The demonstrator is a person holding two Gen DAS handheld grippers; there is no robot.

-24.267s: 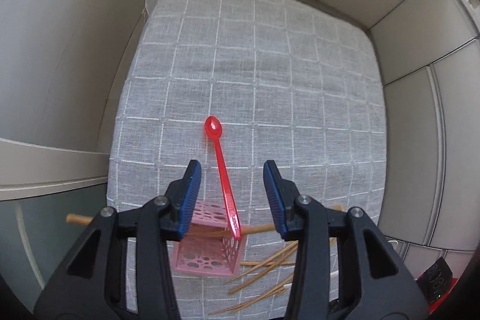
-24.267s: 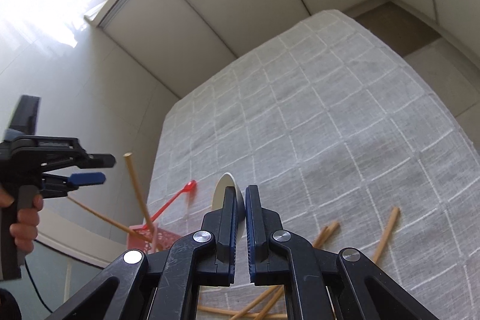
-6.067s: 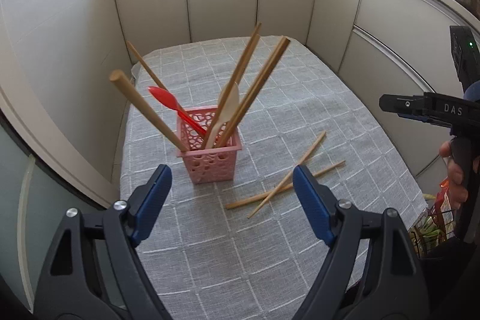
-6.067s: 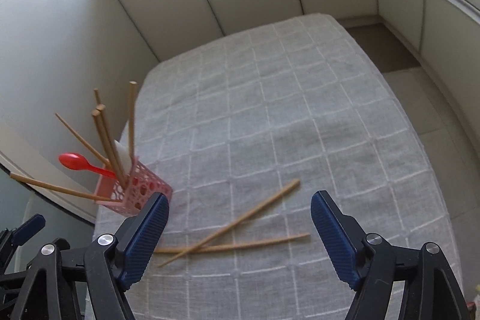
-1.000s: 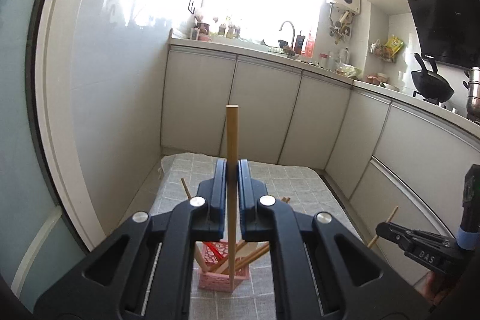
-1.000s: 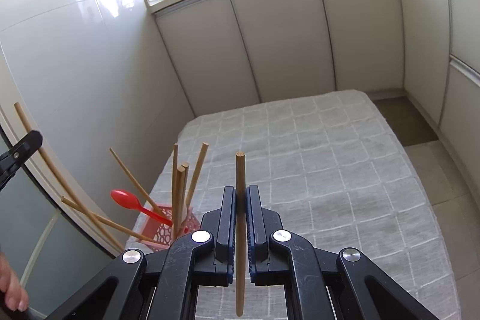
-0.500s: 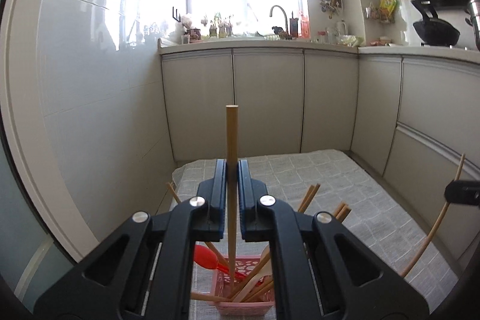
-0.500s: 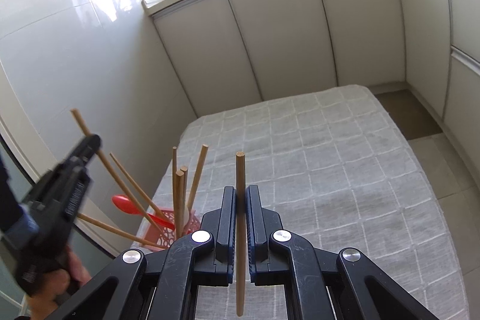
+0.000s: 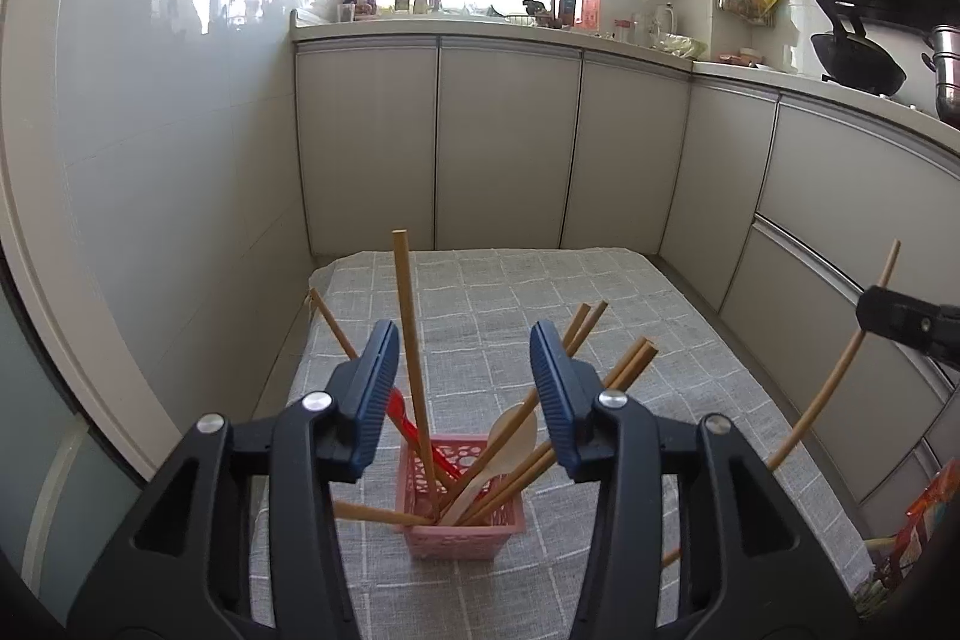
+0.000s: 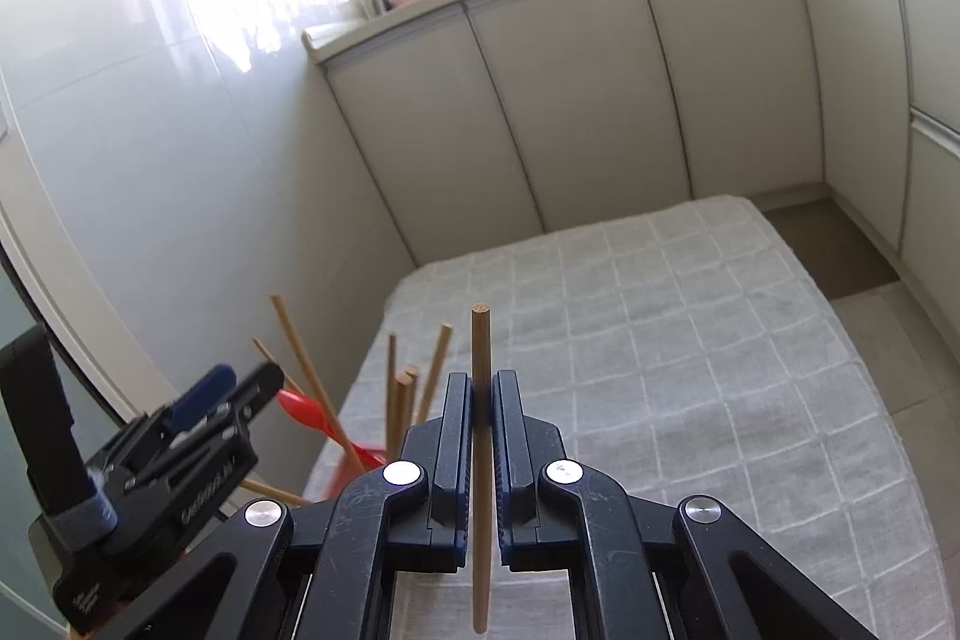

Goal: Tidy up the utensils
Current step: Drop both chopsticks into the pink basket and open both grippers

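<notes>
Left wrist view. Setting: kitchen, pale cabinets; a worktop (image 9: 690, 364) under a grey checked cloth. Landmark: pink basket (image 9: 462, 526), upright on the cloth, directly beneath our left hand-held gripper (image 9: 465, 394). Its jaws are opening, and the pads press on nothing. Between them, nearer the left pad, a long chopstick (image 9: 411, 340) stands with its lower end inside the basket. Also in the basket: a red spoon (image 9: 414, 427), a pale wooden spoon (image 9: 510, 436), further chopsticks fanned outward. Right of the basket, our right hand-held gripper (image 9: 900, 322) carries a held chopstick (image 9: 834, 382).

Right wrist view. Same cloth and cabinets. Right hand-held gripper (image 10: 483, 436) clamped on the held chopstick (image 10: 480, 460), roughly upright, gripped at about mid-length, well above the cloth. The basket (image 10: 366, 454) lies to the left, mostly hidden behind the left hand-held gripper (image 10: 234, 388).

Handling, our judgement: chopsticks light, stiff, smooth, inclined to pivot; take near mid-length. Basket looks light and tippable.
</notes>
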